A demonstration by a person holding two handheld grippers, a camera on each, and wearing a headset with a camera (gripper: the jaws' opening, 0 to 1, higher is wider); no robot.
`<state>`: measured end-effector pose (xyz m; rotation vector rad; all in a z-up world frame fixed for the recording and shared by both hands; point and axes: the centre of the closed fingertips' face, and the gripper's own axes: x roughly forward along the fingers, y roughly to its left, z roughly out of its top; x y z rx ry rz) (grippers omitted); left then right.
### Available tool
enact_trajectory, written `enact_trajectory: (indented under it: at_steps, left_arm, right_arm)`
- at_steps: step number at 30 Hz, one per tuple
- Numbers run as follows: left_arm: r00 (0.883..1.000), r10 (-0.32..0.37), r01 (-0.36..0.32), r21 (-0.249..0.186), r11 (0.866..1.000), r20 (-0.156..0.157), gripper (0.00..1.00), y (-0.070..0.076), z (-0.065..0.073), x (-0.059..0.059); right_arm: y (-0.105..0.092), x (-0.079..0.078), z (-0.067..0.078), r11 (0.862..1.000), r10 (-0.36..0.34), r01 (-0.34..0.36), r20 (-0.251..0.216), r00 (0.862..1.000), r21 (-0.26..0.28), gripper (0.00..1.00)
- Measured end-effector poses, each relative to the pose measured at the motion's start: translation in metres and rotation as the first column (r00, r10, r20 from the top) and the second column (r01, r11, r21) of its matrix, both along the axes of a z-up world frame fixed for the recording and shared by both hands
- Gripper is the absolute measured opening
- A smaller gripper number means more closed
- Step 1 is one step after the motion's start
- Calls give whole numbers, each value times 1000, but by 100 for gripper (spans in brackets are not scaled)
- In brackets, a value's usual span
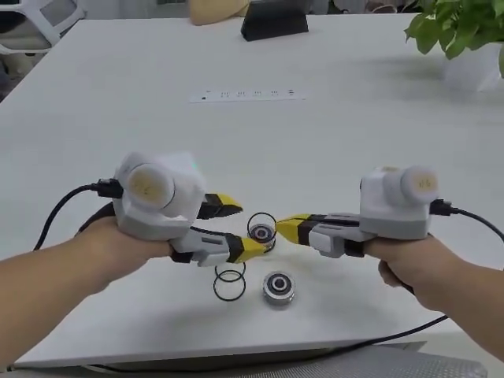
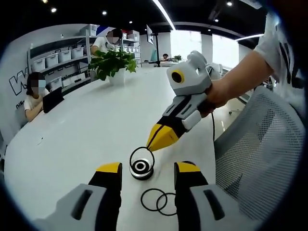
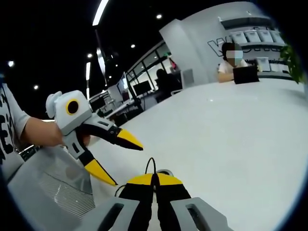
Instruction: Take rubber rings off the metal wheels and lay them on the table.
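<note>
A small metal wheel [image 1: 263, 242] [image 2: 141, 167] sits on the white table [image 1: 331, 142]. My right gripper [image 1: 282, 226] [image 3: 154, 180] is shut on a thin black rubber ring [image 1: 261, 214] [image 2: 143, 147] [image 3: 150, 166], which stands lifted over that wheel. My left gripper [image 1: 244, 227] [image 2: 149, 169] is open, one yellow-tipped jaw on each side of the wheel, touching nothing. A second wheel [image 1: 278, 287] lies nearer the table's front edge. Two loose rings [image 1: 229, 282] [image 2: 160, 199] lie overlapping on the table beside it.
A white socket strip [image 1: 246, 95] lies mid-table. A potted plant [image 1: 461, 27] stands at the far right and a dark stand [image 1: 274, 20] at the far edge. A mesh chair [image 2: 260, 144] sits by the near edge. People sit at the table's far end.
</note>
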<state>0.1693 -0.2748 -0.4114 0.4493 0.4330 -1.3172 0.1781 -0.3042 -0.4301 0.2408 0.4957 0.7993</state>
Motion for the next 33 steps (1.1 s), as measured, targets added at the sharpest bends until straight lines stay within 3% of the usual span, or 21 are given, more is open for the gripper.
enact_trajectory:
  at_steps: [22, 33]
  left_arm:
    - [999, 32, -31, -61, 998, 5, 59, 34, 34, -17]
    - [999, 51, -51, -74, 996, -4, 68, 48, 40, -25]
  right_arm:
    - [14, -4, 23, 998, 41, -42, 28, 999, 36, 0]
    - [20, -9, 25, 997, 60, -61, 27, 998, 41, 0]
